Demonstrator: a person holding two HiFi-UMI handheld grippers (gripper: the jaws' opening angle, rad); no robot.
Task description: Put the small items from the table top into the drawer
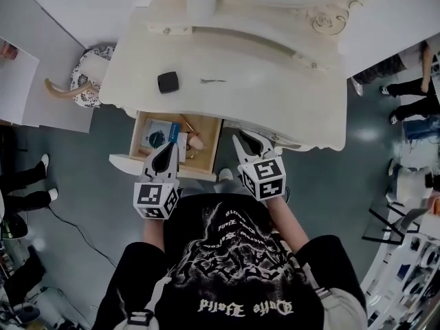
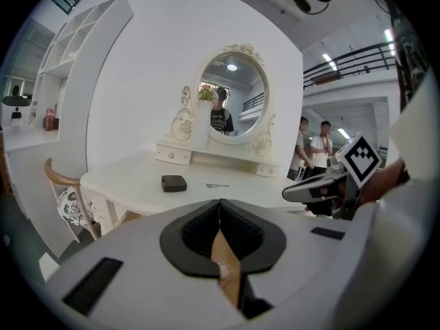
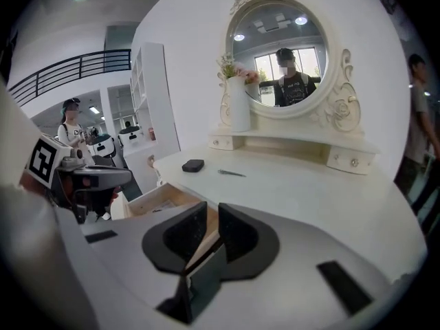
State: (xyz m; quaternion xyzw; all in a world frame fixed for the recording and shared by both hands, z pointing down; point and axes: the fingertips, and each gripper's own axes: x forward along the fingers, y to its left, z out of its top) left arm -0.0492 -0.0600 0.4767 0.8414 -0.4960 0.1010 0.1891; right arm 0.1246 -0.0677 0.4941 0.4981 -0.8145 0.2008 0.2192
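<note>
Surveying from the head view: a white dressing table [image 1: 275, 88] with scrolled trim. On its top lie a small black box [image 1: 168, 82], left of centre, and a thin metal pin [image 1: 212, 80] just to its right, the two apart. Below the near edge, an open drawer [image 1: 130, 162] holds a card with a teal disc [image 1: 157, 137] and some small pieces too cramped to name. The left gripper [image 1: 167, 150] hangs over the drawer's near part. The right gripper [image 1: 249, 143] is just right of the drawer, at the table's near edge. A patterned chair [image 1: 82, 81] stands at the table's left end.

Left gripper view: left gripper [image 2: 220, 208], pads pressed together at the tips, nothing between them. Beyond them are the black box [image 2: 174, 183] and the pin [image 2: 217, 185] on the table top, an oval mirror [image 2: 230, 102] at the far side and the chair [image 2: 65, 184] on the left.

Right gripper view: right gripper [image 3: 212, 215], pads a narrow slit apart, nothing between them. The drawer [image 3: 161, 198] is open to the left. The box [image 3: 193, 165] and the pin [image 3: 232, 173] lie farther off on the top. A white vase [image 3: 239, 105] stands beside the mirror [image 3: 285, 53].
</note>
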